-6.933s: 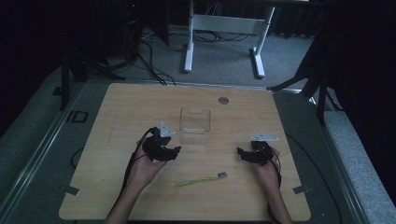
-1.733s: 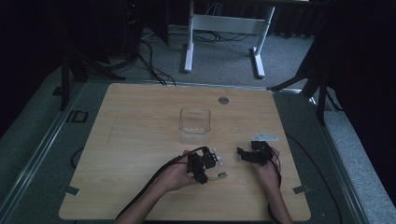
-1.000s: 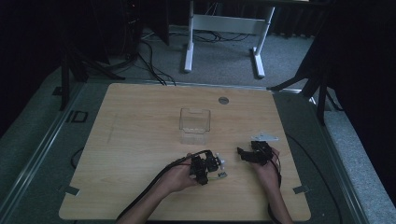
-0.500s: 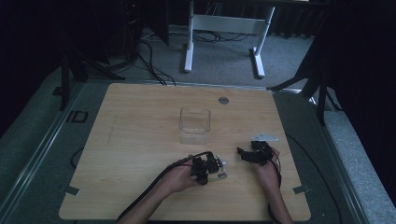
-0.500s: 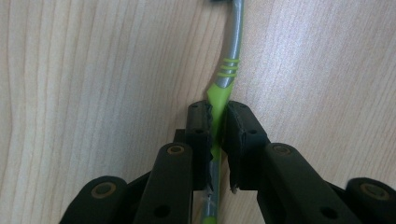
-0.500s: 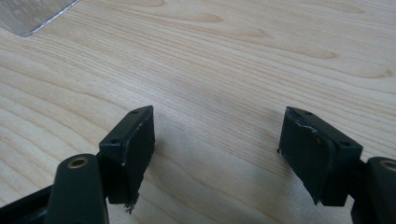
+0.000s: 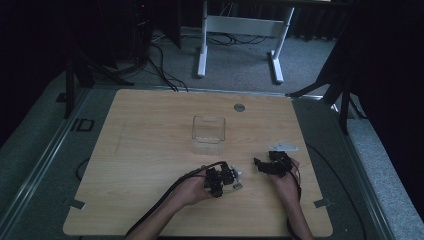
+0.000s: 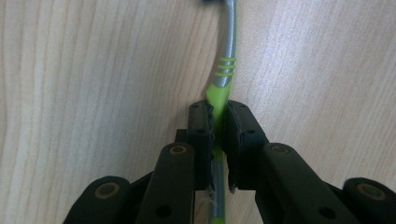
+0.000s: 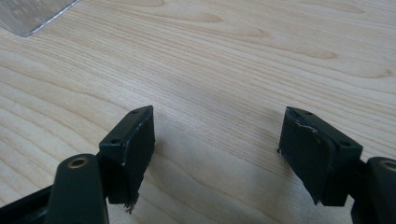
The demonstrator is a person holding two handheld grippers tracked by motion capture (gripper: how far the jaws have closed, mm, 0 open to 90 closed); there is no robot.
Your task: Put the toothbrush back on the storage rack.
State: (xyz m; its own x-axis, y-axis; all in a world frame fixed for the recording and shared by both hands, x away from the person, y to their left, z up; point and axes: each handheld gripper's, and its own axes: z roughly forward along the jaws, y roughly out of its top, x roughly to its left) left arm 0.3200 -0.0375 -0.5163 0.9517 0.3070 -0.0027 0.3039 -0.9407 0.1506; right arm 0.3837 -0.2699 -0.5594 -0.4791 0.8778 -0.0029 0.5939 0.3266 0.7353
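On the wooden table (image 7: 150,150), seen from the high view, a clear plastic box (image 7: 209,134) stands near the middle, and both hands work close to the near edge. The left gripper (image 7: 223,179) sits just in front of the box, low on the wood, with the right gripper (image 7: 265,165) a little apart to its side; what the left one has hold of is too small to make out from up there. The left gripper view makes it plain: a green and grey toothbrush (image 8: 223,70) lies flat on the table, and the jaws are closed narrowly on its green handle, pads pressing it from both sides, the grey neck running on beyond them. The right gripper (image 9: 215,149), in the right gripper view, has its jaws spread wide over bare wood, holding nothing.
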